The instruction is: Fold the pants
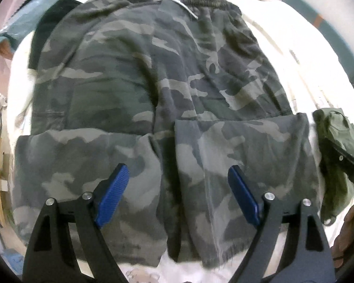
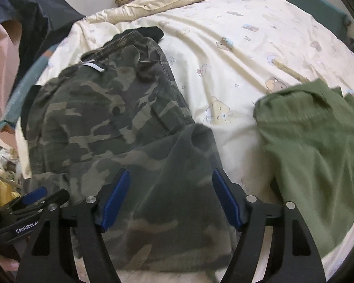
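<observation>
Left gripper point(image 1: 177, 188) and right gripper point(image 2: 171, 193) hang with blue fingers point(image 1: 113, 194) spread wide, apparently pinching nothing, over the camouflage cotton pants point(image 1: 153, 82) lying folded on the cream bear-print bed quilt point(image 2: 236, 47), beside an olive-green garment point(image 2: 318, 153).

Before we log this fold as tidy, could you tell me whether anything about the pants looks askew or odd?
Slightly. On the camouflage cotton pants, the folded-up leg ends are uneven: the right one reaches further toward the elastic waistband than the left one. A white drawstring trails loose. Nothing looks damaged.
</observation>
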Tool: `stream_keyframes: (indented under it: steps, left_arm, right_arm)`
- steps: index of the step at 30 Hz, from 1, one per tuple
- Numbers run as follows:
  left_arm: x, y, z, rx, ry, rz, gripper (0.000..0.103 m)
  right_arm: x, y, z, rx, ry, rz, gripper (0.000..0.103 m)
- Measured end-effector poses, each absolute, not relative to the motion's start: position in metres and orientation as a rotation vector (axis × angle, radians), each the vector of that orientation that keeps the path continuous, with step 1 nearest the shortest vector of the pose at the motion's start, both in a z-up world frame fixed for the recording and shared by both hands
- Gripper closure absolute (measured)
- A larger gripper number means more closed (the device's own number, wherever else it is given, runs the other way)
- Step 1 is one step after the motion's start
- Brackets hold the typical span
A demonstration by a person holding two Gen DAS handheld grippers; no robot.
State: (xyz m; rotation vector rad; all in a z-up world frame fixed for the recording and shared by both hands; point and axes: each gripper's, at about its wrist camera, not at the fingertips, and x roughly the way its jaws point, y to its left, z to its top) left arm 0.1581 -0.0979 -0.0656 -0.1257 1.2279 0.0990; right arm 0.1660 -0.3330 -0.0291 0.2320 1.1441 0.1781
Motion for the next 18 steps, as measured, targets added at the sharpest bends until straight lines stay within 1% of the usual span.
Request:
stream_keyframes:
  steps: [6,9,18]
  left_arm:
    - [0.127,-0.098,-0.038,-0.061,1.162,0.129,0.02]
    - [0.117,-0.096,-0.032,-0.074,1.177,0.138,0.02]
    - [0.078,-0.088,-0.001,-0.089,1.108,0.144,0.02]
  right_arm:
    - [0.131,-0.319,-0.015,0.209,1.128,0.221,0.028]
    - [0.12,-0.311,-0.007,0.184,1.119,0.234,0.028]
    - [0.082,-0.299,0.031,0.167,1.044,0.261,0.028]
